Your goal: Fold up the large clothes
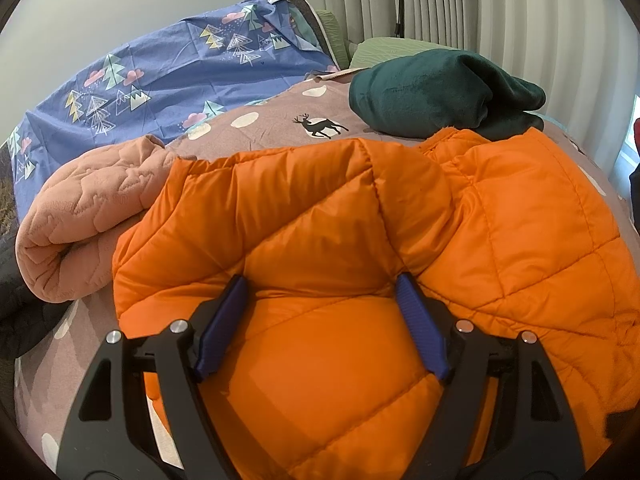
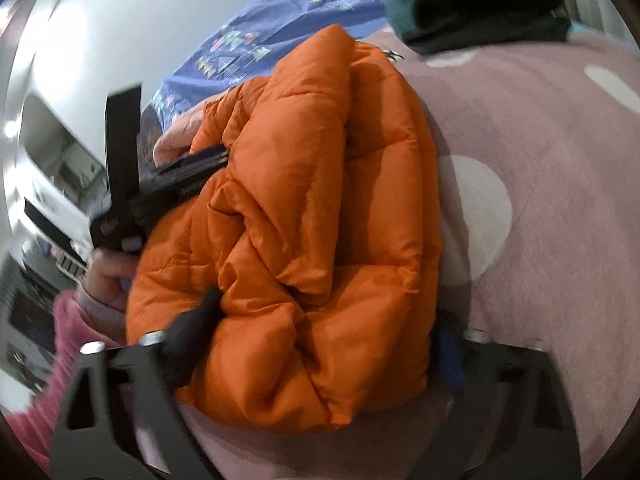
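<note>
**Left wrist view: jacket bunched between both sets of jaws, fold half made**

Left wrist view, left to right: a rolled peach quilt (image 1: pixel 84 224) lies at the bed's left edge, touching the orange jacket (image 1: pixel 320 220), which is heaped across the middle of the bed. The left gripper (image 1: pixel 322 312) has its jaws set wide with a puffy panel of jacket bulging up between them; the blue pads (image 1: pixel 420 328) sit against the padding on both sides, so it looks like a broad hold on the bulk. Behind, a dark green garment (image 1: pixel 436 92) rests near the jacket's far edge.

In the right wrist view the person's hand (image 2: pixel 108 280) and pink sleeve (image 2: pixel 60 344) show at left with the other tool. The right gripper (image 2: pixel 320 328) straddles the near end of the jacket, jaws fairly wide. The right-hand finger is blurred and hidden behind fabric, so I cannot tell whether it grips.

Risks, as I judge them: the slick, springy padding may slide out of such wide holds, and the fold could puff back open. Only an outer layer may be caught, leaving the inner layers behind. Dragging could also push the jacket into the quilt or the green garment.

The bed wears a mauve cover (image 1: pixel 272 128) with white dots and a deer print; a blue patterned sheet (image 1: pixel 160 76) lies behind, with a pale wall and curtains (image 1: pixel 500 4) beyond.
</note>
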A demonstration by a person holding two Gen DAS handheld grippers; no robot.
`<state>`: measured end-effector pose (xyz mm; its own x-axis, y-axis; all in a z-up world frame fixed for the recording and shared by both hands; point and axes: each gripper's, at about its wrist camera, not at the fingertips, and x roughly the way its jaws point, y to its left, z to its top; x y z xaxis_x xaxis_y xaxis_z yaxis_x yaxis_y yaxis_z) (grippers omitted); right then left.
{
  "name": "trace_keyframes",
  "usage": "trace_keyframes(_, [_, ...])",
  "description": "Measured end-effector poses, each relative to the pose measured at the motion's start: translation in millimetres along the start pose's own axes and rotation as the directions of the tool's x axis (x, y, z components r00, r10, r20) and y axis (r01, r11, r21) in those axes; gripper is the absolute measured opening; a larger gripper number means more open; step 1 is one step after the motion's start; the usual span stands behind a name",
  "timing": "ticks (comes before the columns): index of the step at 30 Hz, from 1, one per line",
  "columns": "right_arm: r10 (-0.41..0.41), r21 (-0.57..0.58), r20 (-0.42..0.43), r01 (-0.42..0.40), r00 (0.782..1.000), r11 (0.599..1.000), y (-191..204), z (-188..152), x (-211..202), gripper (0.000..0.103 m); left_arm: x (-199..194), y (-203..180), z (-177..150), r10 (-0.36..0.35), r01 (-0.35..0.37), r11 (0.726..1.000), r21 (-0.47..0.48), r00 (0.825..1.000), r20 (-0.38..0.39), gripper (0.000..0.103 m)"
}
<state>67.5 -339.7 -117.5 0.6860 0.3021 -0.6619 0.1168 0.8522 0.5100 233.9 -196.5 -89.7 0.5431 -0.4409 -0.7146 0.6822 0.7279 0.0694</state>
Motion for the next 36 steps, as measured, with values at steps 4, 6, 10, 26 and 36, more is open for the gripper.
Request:
trace_keyframes(4, [-0.007,0.000,0.010,0.007,1.000,1.000,-3,0,1,0.053,-3,2,1,0.001,-0.001,1.000,-0.015,1.000,0.013,0.079])
trace_keyframes(6, [-0.010,-0.008,0.015,0.011,1.000,1.000,-5,-2,1,0.053,-8,6,2,0.000,0.001,0.999,-0.034,1.000,0.026,0.082])
trace_keyframes(10, [0.004,-0.005,0.024,-0.004,1.000,1.000,-9,-6,-1,0.054,-35,38,-4,-0.008,0.022,0.982,-0.187,0.997,0.074,0.095])
trace_keyframes(26, [0.014,-0.011,0.033,-0.014,0.999,1.000,-16,-10,-3,0.057,10,98,-50,-0.416,0.378,0.745,-0.550,0.908,0.060,0.097])
trace_keyframes(36, [-0.044,-0.147,0.099,0.059,0.994,0.987,17,6,-38,0.025,-68,39,8,-0.220,0.249,0.945,-0.212,0.964,0.152,0.044])
